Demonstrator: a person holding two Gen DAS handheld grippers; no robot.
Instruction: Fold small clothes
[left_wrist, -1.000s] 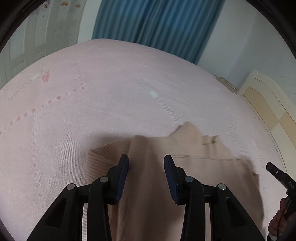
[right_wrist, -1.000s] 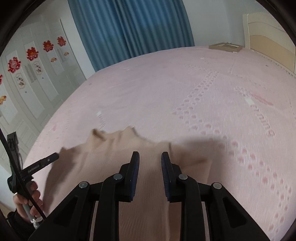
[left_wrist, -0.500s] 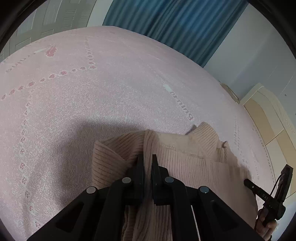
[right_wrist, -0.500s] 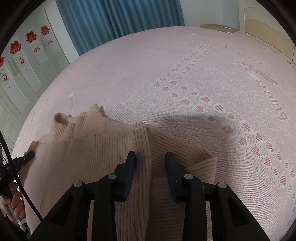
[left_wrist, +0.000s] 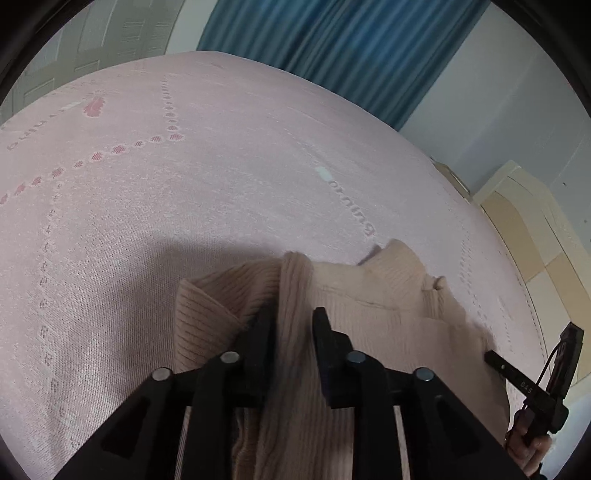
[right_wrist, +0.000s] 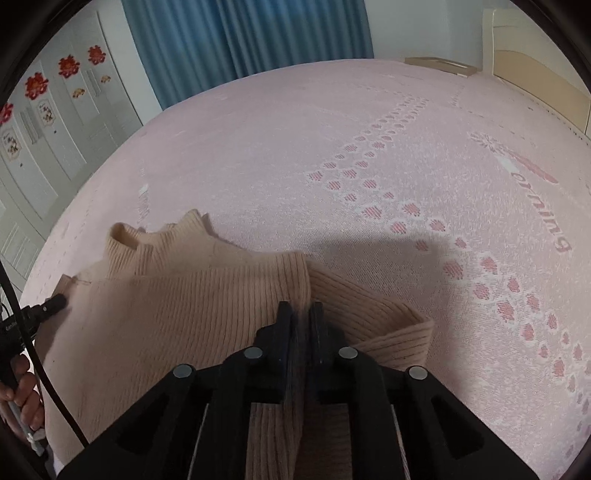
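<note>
Pink bedspread (left_wrist: 207, 206) fills both views, woven with rows of darker pink hearts and lettering that reads only in part. Blue curtains (left_wrist: 362, 51) hang behind it at 12 o'clock, and white wardrobe doors (right_wrist: 44, 140) with red flower stickers stand at 9 to 10 o'clock in the right wrist view.

From the left wrist camera, a beige ribbed sweater (left_wrist: 388, 306) lies on the bedspread at 5 to 6 o'clock, its lower part cut off by the frame edge and by the gripper's black frame. The left gripper (left_wrist: 293, 325) has its jaws partly apart, with a raised ridge of the knit standing between them; whether the pads actually press the cloth cannot be told. A folded sleeve or hem sits at 7 o'clock of the ridge. At 4 o'clock the right gripper (left_wrist: 495, 358) shows only as a dark finger tip at the sweater's edge, with a hand below it half out of view.

From the right wrist camera, the sweater (right_wrist: 177, 306) spreads at 7 to 8 o'clock, collar up at 10 o'clock. The right gripper (right_wrist: 301, 314) has its jaws nearly together, pinching a fold where the body overlaps a sleeve. At 9 o'clock the left gripper's (right_wrist: 51, 306) tip touches the sweater's shoulder edge; its jaws are hidden there.
</note>
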